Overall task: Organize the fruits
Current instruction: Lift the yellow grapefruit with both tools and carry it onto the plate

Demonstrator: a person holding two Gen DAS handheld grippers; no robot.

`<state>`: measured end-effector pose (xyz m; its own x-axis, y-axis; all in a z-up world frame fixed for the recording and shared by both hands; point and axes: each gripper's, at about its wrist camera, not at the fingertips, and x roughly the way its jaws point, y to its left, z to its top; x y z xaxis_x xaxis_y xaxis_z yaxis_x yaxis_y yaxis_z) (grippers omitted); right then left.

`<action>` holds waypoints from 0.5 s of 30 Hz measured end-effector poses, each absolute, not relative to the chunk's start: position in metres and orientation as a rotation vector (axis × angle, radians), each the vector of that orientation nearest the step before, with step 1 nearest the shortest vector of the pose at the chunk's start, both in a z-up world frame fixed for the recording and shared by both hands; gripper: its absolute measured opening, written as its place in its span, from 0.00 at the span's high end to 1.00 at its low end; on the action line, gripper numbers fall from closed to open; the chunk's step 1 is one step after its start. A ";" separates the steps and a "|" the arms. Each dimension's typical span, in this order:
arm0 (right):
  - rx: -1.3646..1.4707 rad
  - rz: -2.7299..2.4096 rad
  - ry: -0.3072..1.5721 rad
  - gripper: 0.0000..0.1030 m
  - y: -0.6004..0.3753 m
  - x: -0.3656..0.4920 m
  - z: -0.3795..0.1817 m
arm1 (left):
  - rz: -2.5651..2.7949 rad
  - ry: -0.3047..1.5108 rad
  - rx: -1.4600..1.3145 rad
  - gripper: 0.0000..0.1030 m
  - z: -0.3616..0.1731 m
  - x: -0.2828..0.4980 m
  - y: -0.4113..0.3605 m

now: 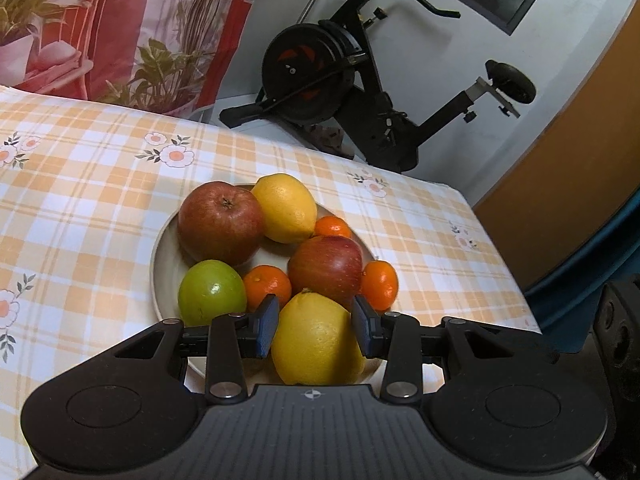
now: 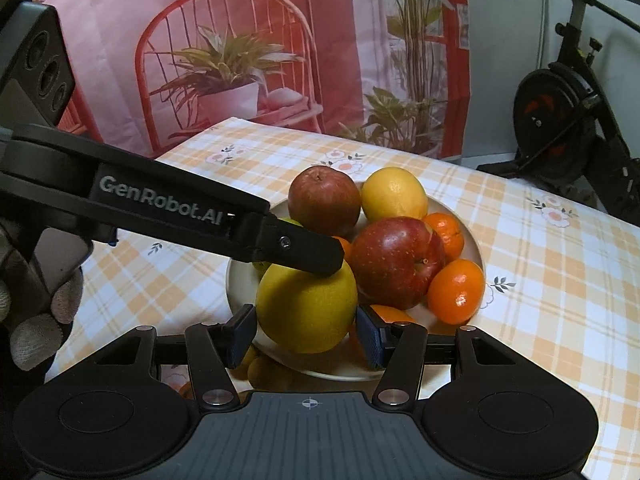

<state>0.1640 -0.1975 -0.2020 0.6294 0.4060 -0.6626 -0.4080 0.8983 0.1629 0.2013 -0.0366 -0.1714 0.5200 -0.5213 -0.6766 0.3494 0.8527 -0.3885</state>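
Both hand-held grippers, left (image 1: 315, 326) and right (image 2: 306, 334), straddle the near lemon (image 1: 316, 340) on the plate (image 1: 168, 240), jaws apart, pads not visibly pressing; picking looks to be the step in hand. Next: one closes and lifts.

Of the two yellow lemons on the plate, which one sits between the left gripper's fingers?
The near yellow lemon at the plate's front edge, framed by the left gripper. The other yellow lemon lies at the far rim beside a red apple.

A home room: checked floral tablecloth (image 1: 100, 184), exercise bike (image 1: 352, 76) by the wall, printed plant backdrop (image 2: 248, 52).
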 end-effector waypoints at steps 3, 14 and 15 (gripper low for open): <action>-0.022 0.476 0.762 0.51 -0.193 0.164 -0.202 | -0.513 0.894 -0.203 0.59 -0.174 0.204 -0.038; -0.016 0.437 0.748 0.52 -0.198 0.156 -0.200 | -0.495 0.904 -0.177 0.61 -0.174 0.204 -0.038; -0.015 0.431 0.742 0.52 -0.199 0.153 -0.198 | -0.495 0.899 -0.177 0.61 -0.172 0.202 -0.037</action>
<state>0.1526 -0.1989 -0.1985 0.6542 0.3744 -0.6571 -0.3848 0.9128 0.1370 0.2021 -0.0371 -0.1722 0.5197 -0.4827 -0.7049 0.3372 0.8740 -0.3499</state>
